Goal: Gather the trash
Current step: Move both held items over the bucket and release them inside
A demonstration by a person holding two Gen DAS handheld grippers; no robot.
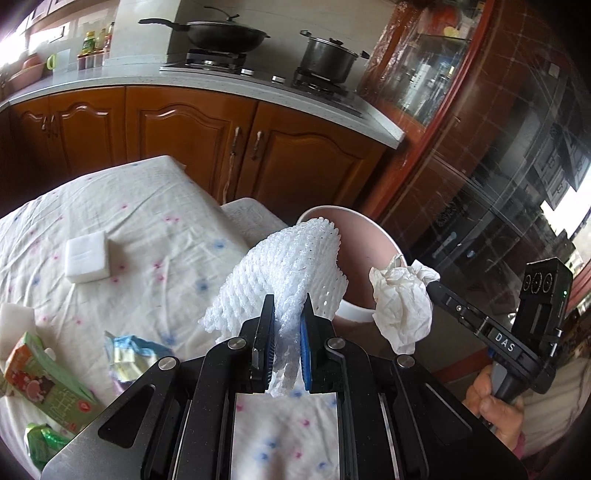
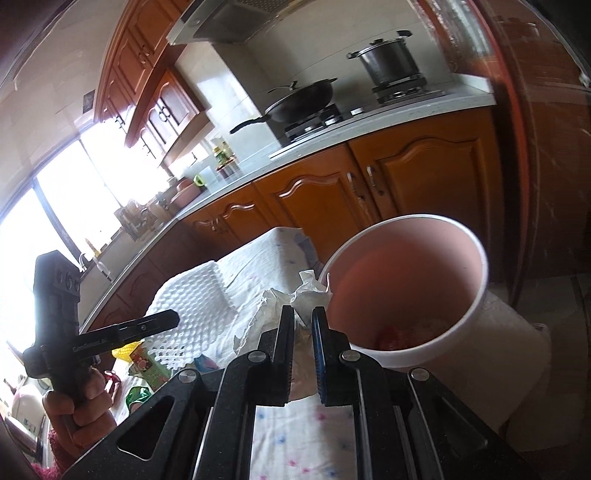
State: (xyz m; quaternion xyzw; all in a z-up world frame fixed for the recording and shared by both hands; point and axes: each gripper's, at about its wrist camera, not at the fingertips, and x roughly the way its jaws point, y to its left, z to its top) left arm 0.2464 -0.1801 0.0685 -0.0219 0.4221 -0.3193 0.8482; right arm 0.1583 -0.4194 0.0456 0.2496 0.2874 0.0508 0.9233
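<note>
Foam net (image 1: 284, 273) pinched in left claw (image 1: 289, 314)

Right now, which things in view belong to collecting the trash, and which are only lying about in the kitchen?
Belong to the job:
- foam net, held in the left gripper
- crumpled tissue, held in the right gripper
- pink bin
- juice carton, wrapper and green packet on the table

Just lying about:
- wok
- pot
- white sponge
</note>
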